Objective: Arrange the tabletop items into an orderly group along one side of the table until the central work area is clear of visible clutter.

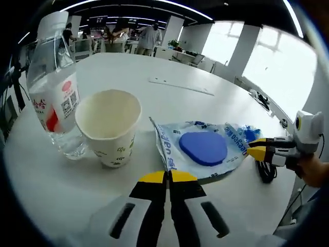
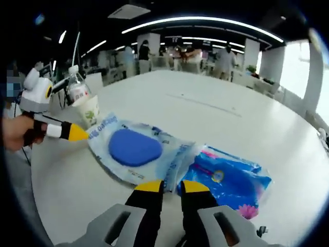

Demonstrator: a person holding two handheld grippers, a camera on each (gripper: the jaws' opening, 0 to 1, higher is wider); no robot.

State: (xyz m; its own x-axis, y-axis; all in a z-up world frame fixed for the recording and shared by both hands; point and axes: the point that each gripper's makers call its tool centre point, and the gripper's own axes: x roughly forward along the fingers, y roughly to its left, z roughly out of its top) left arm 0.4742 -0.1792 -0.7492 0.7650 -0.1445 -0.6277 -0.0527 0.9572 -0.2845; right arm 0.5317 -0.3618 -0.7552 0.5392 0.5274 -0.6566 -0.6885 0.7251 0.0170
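Here, in the left gripper view, one water bottle (image 1: 54, 87) stands at the left edge with one paper cup (image 1: 109, 125) just beside it, and right of centre lies one clear pouch with a blue disc (image 1: 203, 148), long axis running left to right. The left gripper (image 1: 168, 176), jaws together, seems to pinch its near corner, the right gripper (image 1: 255, 146), narrowed, its far end. In the right gripper view, one blue packet (image 2: 230, 180) lies lower right, nearest the right gripper.
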